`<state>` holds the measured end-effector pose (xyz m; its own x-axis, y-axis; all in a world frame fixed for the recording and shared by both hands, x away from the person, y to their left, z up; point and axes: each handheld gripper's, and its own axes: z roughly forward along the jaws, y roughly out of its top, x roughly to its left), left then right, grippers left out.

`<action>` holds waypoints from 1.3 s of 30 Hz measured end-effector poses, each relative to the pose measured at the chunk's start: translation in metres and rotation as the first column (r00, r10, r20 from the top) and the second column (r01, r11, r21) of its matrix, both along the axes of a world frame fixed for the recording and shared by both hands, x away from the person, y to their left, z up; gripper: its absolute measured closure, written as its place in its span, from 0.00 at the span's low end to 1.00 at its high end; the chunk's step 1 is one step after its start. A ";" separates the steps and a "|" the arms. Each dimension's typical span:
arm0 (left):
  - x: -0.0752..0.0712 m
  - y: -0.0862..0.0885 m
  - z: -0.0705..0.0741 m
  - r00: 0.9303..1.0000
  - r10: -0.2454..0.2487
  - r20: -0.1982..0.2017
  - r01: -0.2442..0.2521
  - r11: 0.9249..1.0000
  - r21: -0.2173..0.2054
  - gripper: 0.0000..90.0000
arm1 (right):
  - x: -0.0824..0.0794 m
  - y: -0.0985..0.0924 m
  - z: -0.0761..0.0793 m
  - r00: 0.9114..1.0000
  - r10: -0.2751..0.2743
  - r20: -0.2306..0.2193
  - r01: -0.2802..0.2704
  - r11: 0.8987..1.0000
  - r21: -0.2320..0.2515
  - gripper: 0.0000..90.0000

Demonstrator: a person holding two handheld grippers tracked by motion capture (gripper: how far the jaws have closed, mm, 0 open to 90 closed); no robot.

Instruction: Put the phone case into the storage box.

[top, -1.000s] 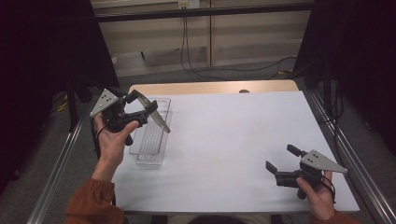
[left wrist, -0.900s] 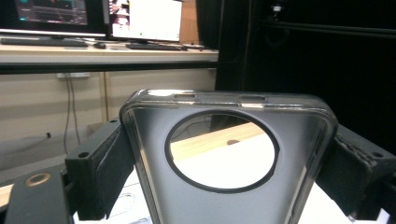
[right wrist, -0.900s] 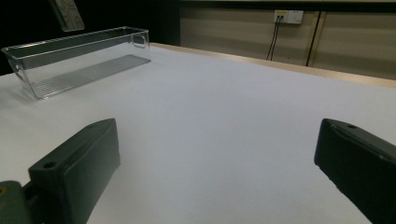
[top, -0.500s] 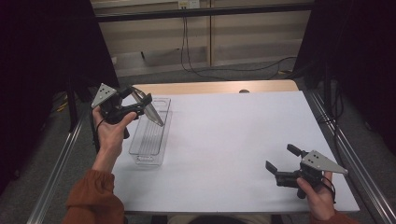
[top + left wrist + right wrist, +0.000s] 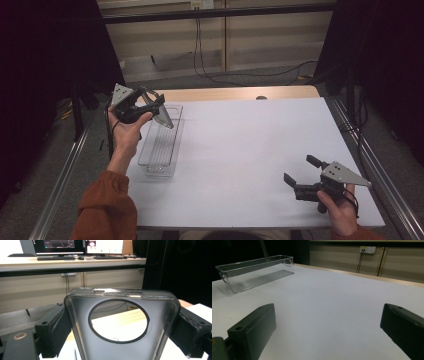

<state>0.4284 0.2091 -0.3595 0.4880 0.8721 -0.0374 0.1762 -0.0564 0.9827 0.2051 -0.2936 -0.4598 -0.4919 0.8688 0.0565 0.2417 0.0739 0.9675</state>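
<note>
Left gripper [image 5: 159, 102] clamps phone case [image 5: 163, 116] above clear bin [image 5: 161, 145].
Bin sits at table's [image 5: 250, 150] left edge; right gripper [image 5: 301, 172] spread wide, near front-right corner.

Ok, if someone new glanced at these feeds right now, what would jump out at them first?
Most likely the clear phone case with its big round camera cutout, clamped between the left gripper jaws and held up over the far-left of the table. Below it, a clear plastic bin sits on the white table near the left edge. At the near right, the right gripper hangs open over bare table, holding nothing.
</note>
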 end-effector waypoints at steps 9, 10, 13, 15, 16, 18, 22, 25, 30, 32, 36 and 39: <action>0.015 -0.007 -0.009 1.000 0.008 -0.013 -0.007 0.999 0.034 0.14 | 0.000 0.000 -0.001 1.000 0.007 -0.010 -0.006 1.000 0.015 0.00; 0.017 -0.007 -0.010 1.000 0.014 -0.010 -0.014 0.999 0.034 0.14 | 0.000 0.000 -0.001 1.000 0.006 -0.010 -0.006 1.000 0.015 0.00; 0.022 -0.005 -0.014 1.000 0.021 -0.022 -0.020 1.000 0.020 0.14 | 0.000 -0.001 -0.001 1.000 0.004 -0.007 -0.004 1.000 0.017 0.00; 0.025 -0.004 -0.017 0.999 0.026 -0.032 -0.025 1.000 0.017 0.14 | 0.000 -0.001 -0.001 1.000 0.003 -0.004 -0.003 1.000 0.017 0.00; 0.026 -0.003 -0.018 0.999 0.029 -0.037 -0.028 0.999 0.020 0.14 | 0.000 -0.001 -0.001 1.000 0.004 -0.005 -0.004 1.000 0.018 0.00; 0.028 -0.004 -0.020 0.999 0.030 -0.040 -0.029 0.999 0.016 0.14 | 0.000 -0.002 -0.001 1.000 0.006 -0.006 -0.006 1.000 0.018 0.00; 0.032 -0.006 -0.024 0.997 0.052 -0.052 -0.051 0.999 0.016 0.14 | 0.000 -0.003 -0.001 1.000 0.001 -0.008 -0.001 1.000 0.017 0.00; 0.035 -0.007 -0.026 0.996 0.061 -0.058 -0.060 0.998 0.029 0.14 | 0.000 -0.003 -0.001 1.000 -0.007 -0.006 0.007 1.000 0.023 0.00; 0.039 -0.008 -0.029 0.995 0.065 -0.072 -0.063 0.998 0.032 0.14 | 0.000 -0.003 -0.001 1.000 -0.013 0.001 0.013 1.000 0.023 0.00; 0.041 -0.007 -0.031 0.995 0.067 -0.073 -0.066 0.998 0.016 0.14 | 0.000 -0.004 -0.001 1.000 -0.014 0.001 0.014 1.000 0.019 0.00; 0.044 -0.007 -0.033 0.993 0.082 -0.081 -0.080 0.997 0.023 0.14 | 0.000 -0.004 -0.001 1.000 -0.021 0.001 0.021 1.000 0.018 0.00; 0.045 -0.007 -0.031 0.994 0.081 -0.079 -0.080 0.997 0.010 0.14 | 0.000 -0.004 -0.001 1.000 -0.028 0.006 0.027 1.000 0.014 0.00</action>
